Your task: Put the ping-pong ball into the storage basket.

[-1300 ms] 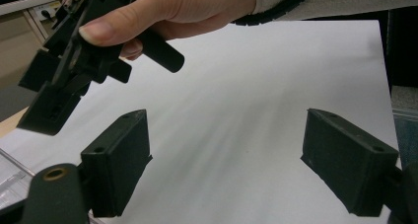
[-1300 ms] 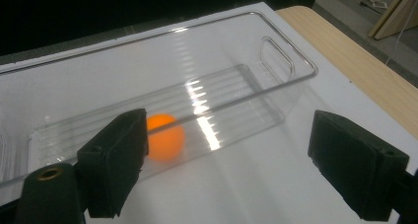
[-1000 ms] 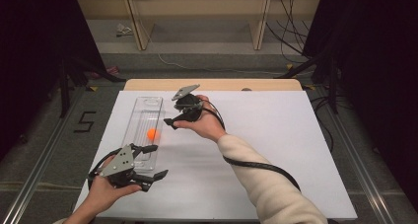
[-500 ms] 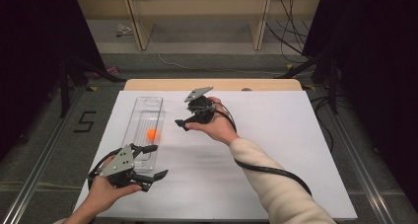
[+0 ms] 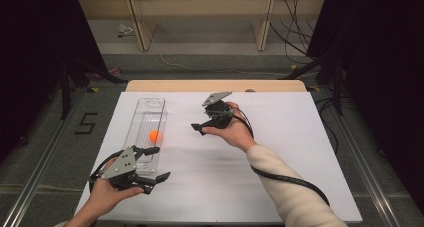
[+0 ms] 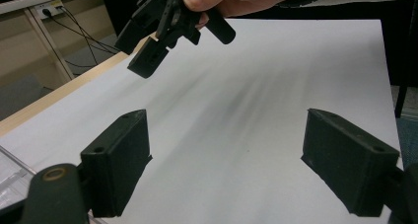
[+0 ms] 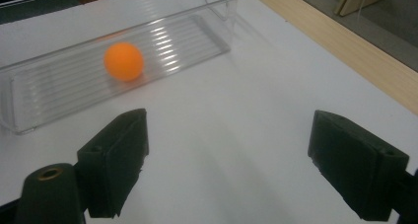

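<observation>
A: Right gripper (image 5: 201, 128) was held above the white table (image 5: 280, 177), right of the clear tray (image 5: 161, 105), jaws spread wide with nothing between them. Its own view looked down at the orange ball (image 7: 123, 61).

B: Ball position?

A: Inside the tray, on the ribbed floor, about midway along its length, apart from the end walls. Lying loose, nothing touching it.

B: Left gripper (image 5: 156, 163)?

A: At the near-left of the table, just beside the tray's near end. Jaws also wide apart, empty.

B: Judgement on the step?

A: Likely a reach for the ball with the right gripper. To do it well: come in from above, over the tray's long wall rather than through it, keep the jaws wide until they straddle the ball, then close gently at its widest part. A ball on ribs may roll if nudged off-centre. Left gripper could steady the tray's near end.
</observation>
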